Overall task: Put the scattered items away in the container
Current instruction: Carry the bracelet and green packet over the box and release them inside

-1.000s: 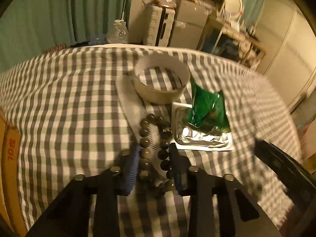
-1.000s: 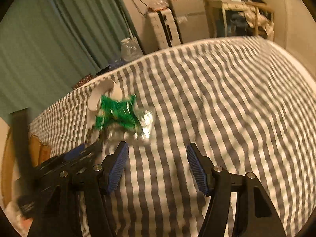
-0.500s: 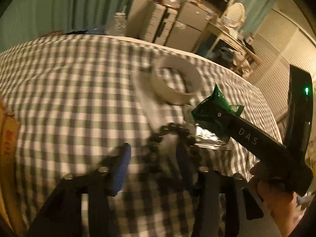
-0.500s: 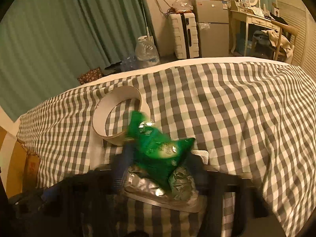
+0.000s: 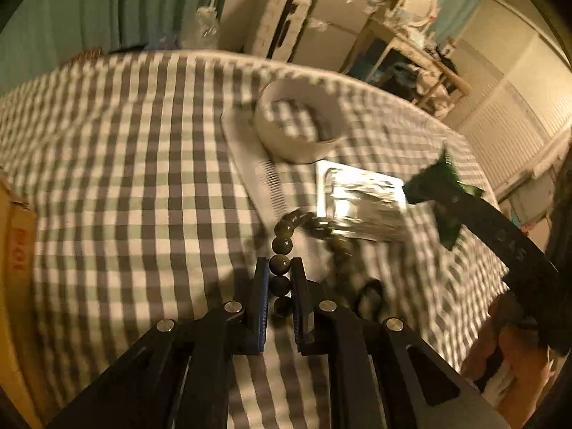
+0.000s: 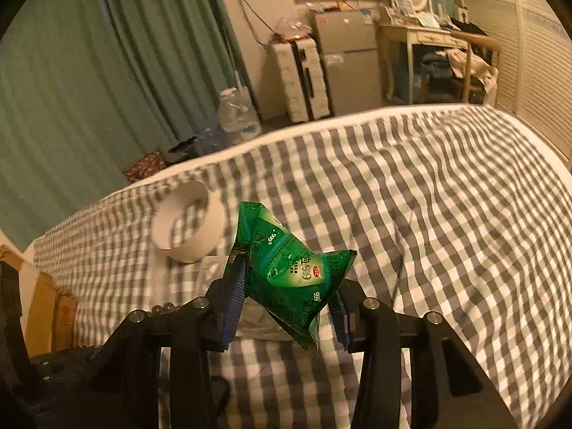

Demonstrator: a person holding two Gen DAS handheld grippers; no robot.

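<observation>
Above the checked cloth, both grippers have just clenched: left gripper pinching the bead bracelet, right gripper lifting the green sachet, ready for the white container.

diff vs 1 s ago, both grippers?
The left gripper was open around the bead bracelet; it has shut on one side of the strand. The right gripper was open above bare cloth; it moved to the green packet, shut on it and lifted it off the silver blister pack. The tape roll, comb and blister pack stayed on the checked cloth.
</observation>
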